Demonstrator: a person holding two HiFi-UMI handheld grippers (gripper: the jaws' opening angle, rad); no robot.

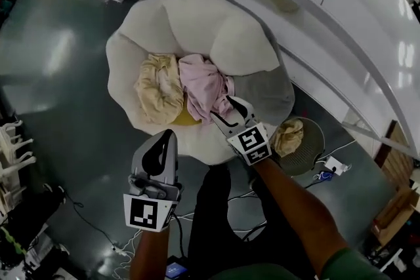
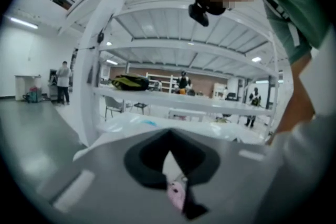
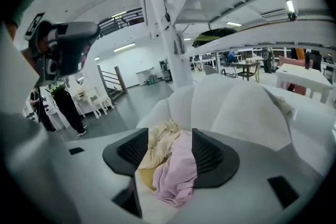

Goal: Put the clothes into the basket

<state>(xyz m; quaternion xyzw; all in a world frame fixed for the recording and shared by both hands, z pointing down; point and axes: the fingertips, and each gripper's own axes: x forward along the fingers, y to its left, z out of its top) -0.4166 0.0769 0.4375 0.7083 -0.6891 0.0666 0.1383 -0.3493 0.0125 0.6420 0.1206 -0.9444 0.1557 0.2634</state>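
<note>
A yellow garment [image 1: 159,88] and a pink garment [image 1: 205,85] lie bunched on the seat of a white plush chair [image 1: 197,23]. My right gripper [image 1: 230,113] is open, its tips at the pink garment's near edge. In the right gripper view both garments, pink [image 3: 176,173] and yellow [image 3: 160,144], show through the gap of the right gripper [image 3: 169,136], and the pads do not press on them. My left gripper [image 1: 159,149] hangs lower, in front of the chair, shut with its tips together [image 2: 169,136]. A round grey basket [image 1: 316,138] on the floor to the right holds a yellowish cloth [image 1: 289,136].
A grey cushion [image 1: 270,96] sits at the chair's right side. A white shelf frame [image 1: 341,23] runs behind the chair and basket. Cables and a power strip [image 1: 333,166] lie on the floor near the basket. White chairs [image 1: 13,147] stand at the far left. People stand in the background [image 2: 63,81].
</note>
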